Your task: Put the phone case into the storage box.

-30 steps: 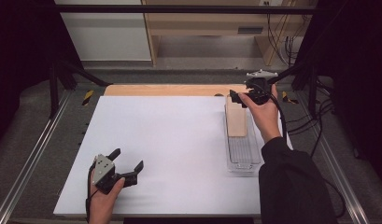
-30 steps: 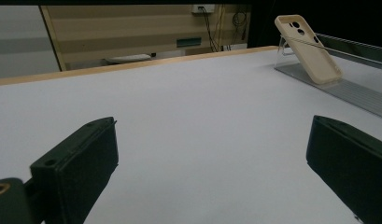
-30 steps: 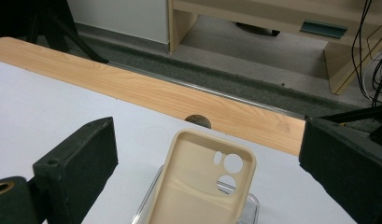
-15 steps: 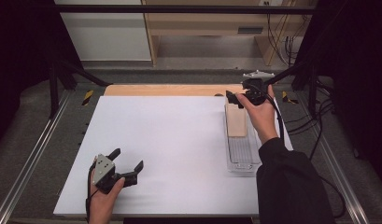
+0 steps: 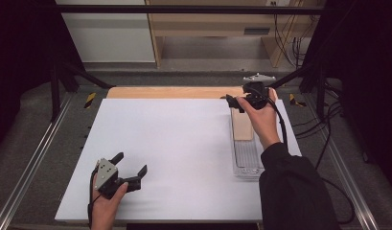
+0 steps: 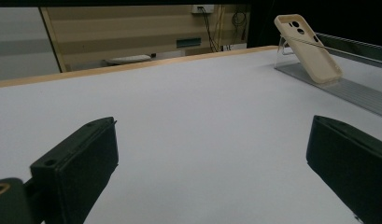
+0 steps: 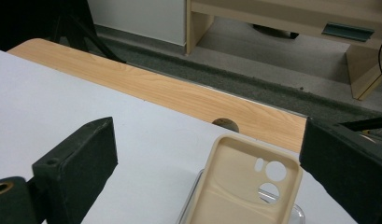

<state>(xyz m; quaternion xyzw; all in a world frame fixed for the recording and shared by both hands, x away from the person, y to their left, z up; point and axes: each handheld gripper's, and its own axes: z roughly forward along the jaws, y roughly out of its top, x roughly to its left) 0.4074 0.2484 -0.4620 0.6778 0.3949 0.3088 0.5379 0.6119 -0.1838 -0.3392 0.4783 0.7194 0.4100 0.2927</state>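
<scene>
A beige phone case (image 5: 242,125) leans tilted on a clear acrylic stand (image 5: 247,155) near the right edge of the white tabletop (image 5: 174,143), its camera cut-outs at the upper, far end. In the left gripper view the phone case (image 6: 308,47) stands well off across the white surface, propped with its foot on the ribbed base of the stand (image 6: 347,88). The right tool (image 5: 236,101) is held by the person's right hand (image 5: 261,119) just above the far end of the case, at the back of the tabletop close to the bare wooden strip (image 5: 174,92). Its two black jaws are spread wide apart with nothing between them; in the right gripper view they rise at either side of the frame and the top of the phone case (image 7: 244,182) lies between and below them, apart from both jaws. The same view shows a round hole (image 7: 225,124) in the wooden strip just beyond the case. The left tool (image 5: 131,168) rests low at the near left corner of the tabletop, held by the left hand (image 5: 106,203), well apart from the case and stand. Its jaws are also spread wide and hold nothing, with only bare white surface between them.
</scene>
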